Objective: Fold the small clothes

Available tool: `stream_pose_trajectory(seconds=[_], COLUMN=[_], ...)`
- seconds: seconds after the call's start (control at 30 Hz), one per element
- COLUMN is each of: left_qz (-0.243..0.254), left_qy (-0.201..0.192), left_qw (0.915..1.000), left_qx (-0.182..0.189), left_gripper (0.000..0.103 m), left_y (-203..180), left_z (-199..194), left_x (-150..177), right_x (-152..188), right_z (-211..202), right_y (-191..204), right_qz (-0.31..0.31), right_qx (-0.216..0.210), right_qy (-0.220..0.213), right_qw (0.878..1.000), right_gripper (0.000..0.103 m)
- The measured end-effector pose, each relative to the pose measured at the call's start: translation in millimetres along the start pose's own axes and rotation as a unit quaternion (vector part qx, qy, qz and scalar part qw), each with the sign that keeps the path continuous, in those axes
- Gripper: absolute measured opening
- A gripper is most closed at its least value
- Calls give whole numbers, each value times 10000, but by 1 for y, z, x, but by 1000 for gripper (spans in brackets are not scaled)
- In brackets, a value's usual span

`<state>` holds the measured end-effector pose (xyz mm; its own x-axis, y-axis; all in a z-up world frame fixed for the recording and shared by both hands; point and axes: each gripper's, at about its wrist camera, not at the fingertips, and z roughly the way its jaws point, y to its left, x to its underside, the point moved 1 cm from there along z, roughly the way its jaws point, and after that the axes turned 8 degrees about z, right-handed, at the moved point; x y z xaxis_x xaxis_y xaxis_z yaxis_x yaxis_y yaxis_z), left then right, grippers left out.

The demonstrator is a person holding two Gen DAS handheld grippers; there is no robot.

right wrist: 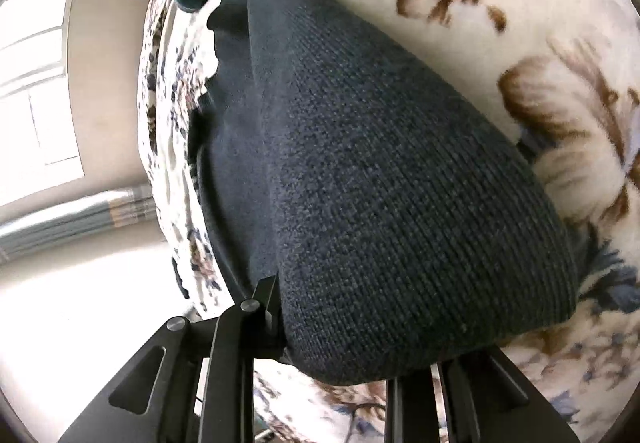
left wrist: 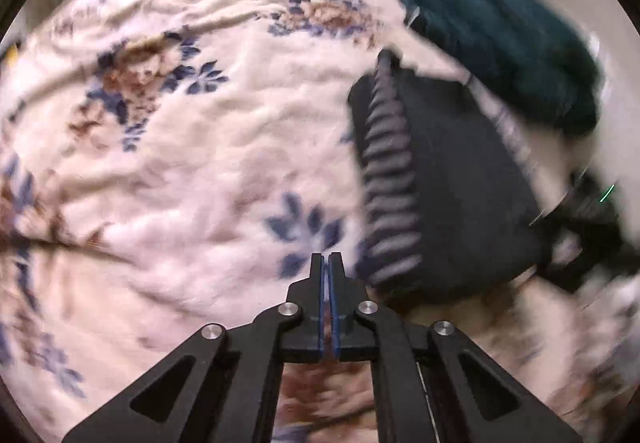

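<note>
Folding looks midway: right tool point(right wrist: 276, 307) pinches the doubled dark knit point(right wrist: 380, 183) at centre frame, left tool point(left wrist: 329, 263) closed empty, teal garment point(left wrist: 492, 31) upper right untouched.

The left gripper point(left wrist: 329, 263) hangs over a cream blanket point(left wrist: 208, 147) printed with blue and brown flowers, its two blue-edged fingers pressed together with nothing between them. To the right lies a dark knit garment point(left wrist: 460, 183), a band of grey and dark stripes running along its left edge. Farther off, at the far right, a rumpled teal cloth point(left wrist: 492, 23) sits on the blanket. At the right edge, a blurred black object touches the dark garment; what it is cannot be made out.
</note>
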<state>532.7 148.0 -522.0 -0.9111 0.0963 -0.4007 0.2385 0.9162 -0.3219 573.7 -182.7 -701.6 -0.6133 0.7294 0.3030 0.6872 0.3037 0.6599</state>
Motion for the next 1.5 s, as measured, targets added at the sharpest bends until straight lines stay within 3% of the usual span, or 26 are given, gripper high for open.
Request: stream_pose_trajectory(seconds=[0.03,0.07,0.1,0.13,0.27,0.3,0.33,0.5,0.63,0.7,0.73,0.77,0.8,0.83,0.93,1.03,1.1,1.13,1.17,1.2,1.23,1.27,1.3,1.33,1.43,1.5], left_qz=[-159,-306,-389,-449,-415,-417,-365,-451,-1361,-1911,-1960,-1845,-1636,-1454,-875,-549,-424,-403,-434,-556,-872,-1331,-2010,-2368,-2651,-2804], left_qy=[0,2,-10,-63,186,181,182,184,289,40,27,15,8,29,417,948,957,735,624,482,279,78,-203,-238,105,292], left_qw=[9994,9982,9974,9955,9952,9950,9964,9967,9896,9781,9764,9773,9788,9817,9865,9885,9910,9929,9920,9891,9787,9593,9211,9004,8995,8913], left_qx=[313,521,613,832,871,894,747,655,352,830,904,1043,1236,1231,1319,1041,829,844,1004,1278,1838,2488,3327,3641,3471,3552], left_gripper=[20,43,56,60,56,42,4,4,3,7,17,38,52,70,71,71,69,58,32,28,24,22,21,20,21,27], left_y=[-3,-8,-14,-20,-45,-47,-49,-28,31,51,53,47,37,27,-10,-37,-50,-55,-57,-57,-50,-40,-23,-12,16,25], left_z=[1,5,10,19,71,82,91,84,85,73,66,59,54,51,64,97,111,110,108,105,99,94,93,97,120,126], left_x=[-5,-12,-19,-27,-57,-60,-63,-62,-46,-41,-41,-42,-43,-43,-37,-25,-19,-17,-15,-17,-18,-16,-11,-7,8,13], right_x=[-1,0,-3,-3,-6,-6,-6,-6,-10,-16,-16,-16,-14,-12,-4,2,-1,-4,-8,-14,-22,-32,-40,-48,-76,-87], right_z=[1,1,4,5,7,7,5,1,16,16,11,5,-1,-7,-27,-46,-61,-69,-74,-79,-80,-80,-80,-78,-59,-44], right_y=[-4,-8,-8,-11,-13,-11,-11,-8,-16,-22,-23,-22,-21,-19,-13,-10,-7,-7,-8,-9,-9,-8,-9,-8,1,10], right_qz=[20,55,70,71,17,-8,-17,-163,-215,-146,-177,-274,-396,-535,-1030,-1375,-1506,-1510,-1495,-1459,-1424,-1428,-1451,-1468,-1605,-1723], right_qx=[-16,-17,7,30,85,107,130,193,417,431,466,462,548,674,972,1259,1385,1401,1371,1334,1303,1250,1213,1169,1027,1120], right_qy=[3,2,-13,-20,-63,-84,-118,-231,-95,141,209,227,236,221,103,-158,-426,-528,-583,-601,-629,-643,-642,-644,-404,-250], right_qw=[10000,10000,10000,10000,9999,9999,9998,9994,9989,9989,9985,9983,9974,9961,9899,9823,9779,9771,9775,9784,9792,9797,9799,9801,9808,9783], right_gripper=[25,25,25,25,25,24,24,24,28,39,41,42,44,51,51,51,51,51,51,51,51,51,51,52,59,59])
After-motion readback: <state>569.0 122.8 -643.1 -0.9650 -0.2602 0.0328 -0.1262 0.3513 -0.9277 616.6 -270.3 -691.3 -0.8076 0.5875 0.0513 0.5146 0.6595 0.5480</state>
